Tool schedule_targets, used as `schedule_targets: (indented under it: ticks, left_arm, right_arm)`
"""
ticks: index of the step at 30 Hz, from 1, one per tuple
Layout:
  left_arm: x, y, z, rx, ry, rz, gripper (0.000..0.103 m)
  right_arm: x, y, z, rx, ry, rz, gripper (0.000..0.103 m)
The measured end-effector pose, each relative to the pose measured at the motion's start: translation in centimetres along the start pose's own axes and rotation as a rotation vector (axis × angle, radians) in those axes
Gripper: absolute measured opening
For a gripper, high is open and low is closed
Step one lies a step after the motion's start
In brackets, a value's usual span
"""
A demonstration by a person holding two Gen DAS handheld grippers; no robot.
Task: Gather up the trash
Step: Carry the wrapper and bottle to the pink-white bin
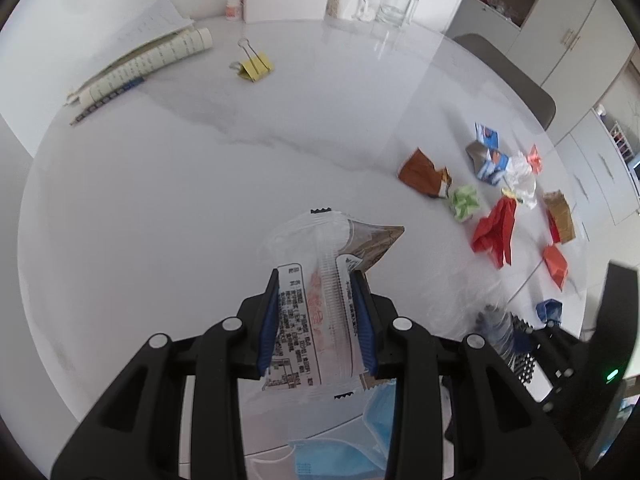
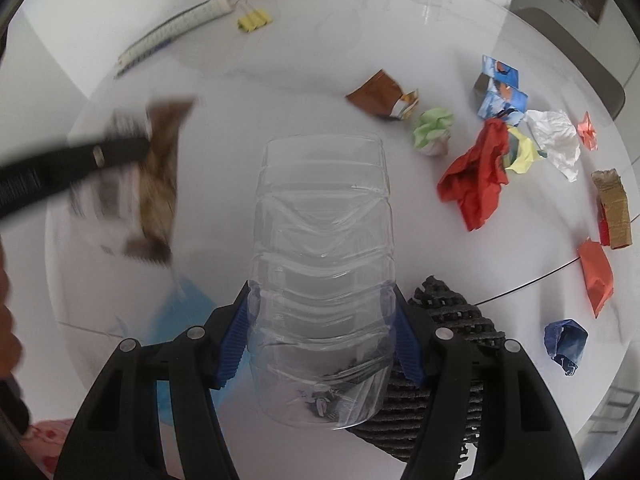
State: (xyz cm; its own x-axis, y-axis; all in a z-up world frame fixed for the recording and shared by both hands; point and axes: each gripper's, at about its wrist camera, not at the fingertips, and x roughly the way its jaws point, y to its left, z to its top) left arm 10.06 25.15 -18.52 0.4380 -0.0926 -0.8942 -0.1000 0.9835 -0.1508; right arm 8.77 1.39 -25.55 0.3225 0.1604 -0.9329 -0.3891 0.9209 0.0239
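My left gripper (image 1: 316, 280) is shut on a clear printed plastic wrapper (image 1: 316, 248) with a brown wrapper (image 1: 380, 240) bunched behind it, held above the white table (image 1: 200, 200). In the right wrist view that gripper and its load show as a blur at the left (image 2: 120, 152). My right gripper (image 2: 320, 292) is shut on a clear ribbed plastic bottle (image 2: 320, 208), pads pressing both sides. Loose trash lies to the right: a brown packet (image 2: 376, 92), a green paper ball (image 2: 434, 128), red paper (image 2: 476, 176), white paper (image 2: 556, 140) and a blue crumple (image 2: 566, 340).
A dark woven basket (image 2: 452, 320) sits below the right gripper. Blue face masks (image 1: 340, 452) lie at the table's near edge. A yellow binder clip (image 1: 254, 66), rolled papers (image 1: 148, 64), a white box (image 1: 284, 6) and glasses (image 1: 394, 6) stand at the back. A chair (image 1: 516, 76) is behind.
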Motion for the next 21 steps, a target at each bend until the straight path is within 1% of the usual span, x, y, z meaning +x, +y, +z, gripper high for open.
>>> schedule_targets:
  ticks: [2, 4, 7, 9, 12, 13, 15, 17, 19, 21]
  left_arm:
    - [-0.7, 0.4, 0.3, -0.010, -0.022, 0.007, 0.033]
    - [-0.9, 0.6, 0.5, -0.016, -0.024, -0.002, 0.033]
    - [-1.5, 0.9, 0.6, -0.020, -0.040, 0.017, 0.033]
    - [-2.3, 0.4, 0.6, 0.012, -0.055, 0.031, 0.033]
    - [-3.6, -0.9, 0.5, 0.064, -0.069, 0.022, 0.033]
    - [-4.2, -2.0, 0.6, 0.090, -0.072, 0.010, 0.033]
    - [-5.1, -3.7, 0.5, 0.131, -0.074, -0.014, 0.033]
    - [-6.1, -6.5, 0.4, 0.185, -0.078, -0.047, 0.033]
    - [-7.0, -10.5, -0.2, 0.266, -0.079, -0.099, 0.034]
    - [-7.6, -14.2, -1.1, 0.341, -0.077, -0.148, 0.034]
  right_arm:
    - [0.2, 0.5, -0.2, -0.018, 0.002, -0.018, 0.063]
    - [0.4, 1.1, -0.5, -0.035, 0.004, -0.031, 0.063]
    - [0.6, 1.4, -0.6, -0.034, 0.001, -0.030, 0.063]
    - [-0.3, 1.0, -0.4, -0.010, -0.023, -0.015, 0.063]
    - [-2.9, -0.8, -0.5, 0.050, -0.076, 0.023, 0.063]
    - [-4.3, -1.6, -0.6, 0.079, -0.100, 0.041, 0.063]
    - [-7.3, -3.5, -1.4, 0.128, -0.151, 0.037, 0.063]
    - [-9.7, -5.5, -2.3, 0.168, -0.188, 0.011, 0.063]
    - [-12.4, -8.4, -4.5, 0.226, -0.220, -0.035, 0.063]
    - [-14.4, -11.4, -6.9, 0.291, -0.230, -0.081, 0.063]
